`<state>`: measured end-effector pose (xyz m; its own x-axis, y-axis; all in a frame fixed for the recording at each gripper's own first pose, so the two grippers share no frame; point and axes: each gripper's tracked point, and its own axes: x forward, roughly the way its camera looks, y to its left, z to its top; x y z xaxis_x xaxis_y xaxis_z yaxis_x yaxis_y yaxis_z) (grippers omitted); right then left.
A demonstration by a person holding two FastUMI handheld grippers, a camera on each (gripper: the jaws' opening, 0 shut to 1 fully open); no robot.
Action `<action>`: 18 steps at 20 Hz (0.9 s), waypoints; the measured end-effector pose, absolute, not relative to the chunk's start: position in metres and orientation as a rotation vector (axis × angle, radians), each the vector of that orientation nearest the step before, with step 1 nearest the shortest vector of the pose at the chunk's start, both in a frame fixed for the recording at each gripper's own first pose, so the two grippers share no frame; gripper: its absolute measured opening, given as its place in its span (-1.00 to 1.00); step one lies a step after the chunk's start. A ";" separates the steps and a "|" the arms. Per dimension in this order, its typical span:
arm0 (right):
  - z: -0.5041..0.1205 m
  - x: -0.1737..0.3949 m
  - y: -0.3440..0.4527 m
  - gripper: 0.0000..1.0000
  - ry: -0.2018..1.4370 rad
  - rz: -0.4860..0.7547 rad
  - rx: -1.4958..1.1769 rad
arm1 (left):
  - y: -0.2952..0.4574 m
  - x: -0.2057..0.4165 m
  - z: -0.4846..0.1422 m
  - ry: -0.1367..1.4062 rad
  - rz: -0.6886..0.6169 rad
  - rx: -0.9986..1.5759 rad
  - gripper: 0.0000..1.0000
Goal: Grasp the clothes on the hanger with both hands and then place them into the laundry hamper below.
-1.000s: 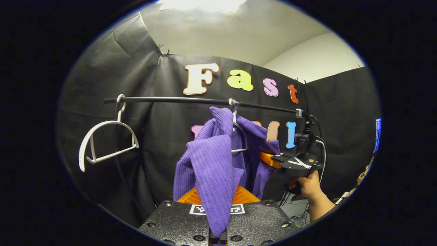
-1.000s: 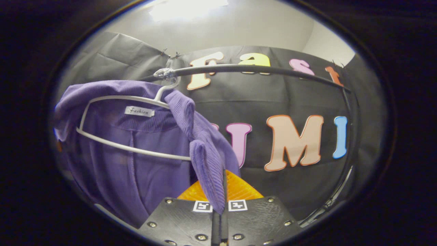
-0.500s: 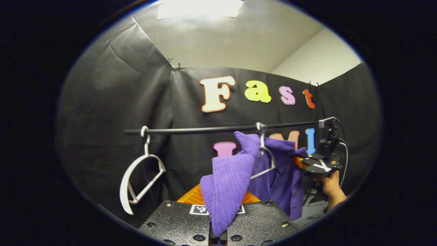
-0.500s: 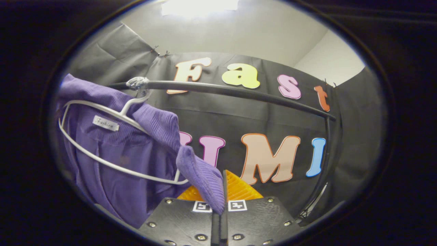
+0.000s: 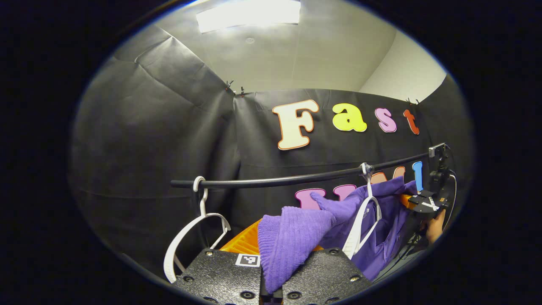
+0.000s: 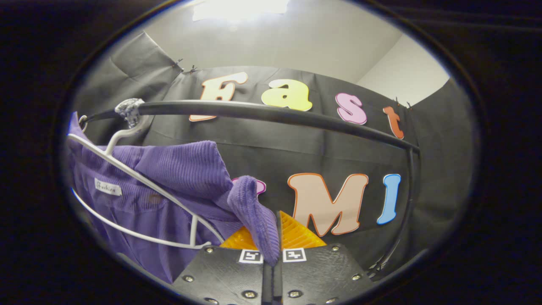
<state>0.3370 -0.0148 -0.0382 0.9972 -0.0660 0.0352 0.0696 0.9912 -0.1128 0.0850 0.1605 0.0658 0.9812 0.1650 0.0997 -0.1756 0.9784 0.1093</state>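
A purple ribbed garment (image 5: pixel 296 237) hangs partly off a white hanger (image 5: pixel 360 228) on the black rail (image 5: pixel 296 180). In the left gripper view my left gripper (image 5: pixel 271 271) is shut on one shoulder of the cloth, pulled down and away from the hanger. Farther right in that view, the right gripper (image 5: pixel 408 201), held by a hand (image 5: pixel 434 228), grips the garment's other side. In the right gripper view my right gripper (image 6: pixel 271 254) is shut on a fold of the purple garment (image 6: pixel 178 169), beside the tilted white hanger (image 6: pixel 139 182) under the rail (image 6: pixel 275 114).
An empty white hanger (image 5: pixel 192 237) hangs at the left end of the rail. The rail's upright post (image 6: pixel 406 203) and a clamp with cables (image 5: pixel 440 169) stand at its right end. Black cloth walls close in behind.
Both grippers have sunk lower and drawn apart, with the rail now higher in both views. The garment has slid further off the hanger, which has tilted.
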 end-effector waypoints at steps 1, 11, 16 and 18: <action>-0.043 0.343 -0.018 -0.95 -0.023 -0.074 -0.110 | 0.163 0.090 0.060 -0.083 0.170 0.111 -0.92; -0.142 0.403 -0.024 -0.95 0.151 -0.072 -0.042 | 0.157 0.157 -0.002 -0.044 0.115 0.007 -0.92; -0.194 0.392 -0.010 -0.95 0.216 -0.043 -0.034 | 0.166 0.171 -0.053 0.031 0.134 -0.024 -0.91; -0.201 0.383 -0.002 -0.95 0.224 -0.031 -0.032 | 0.170 0.171 -0.068 0.053 0.139 -0.032 -0.91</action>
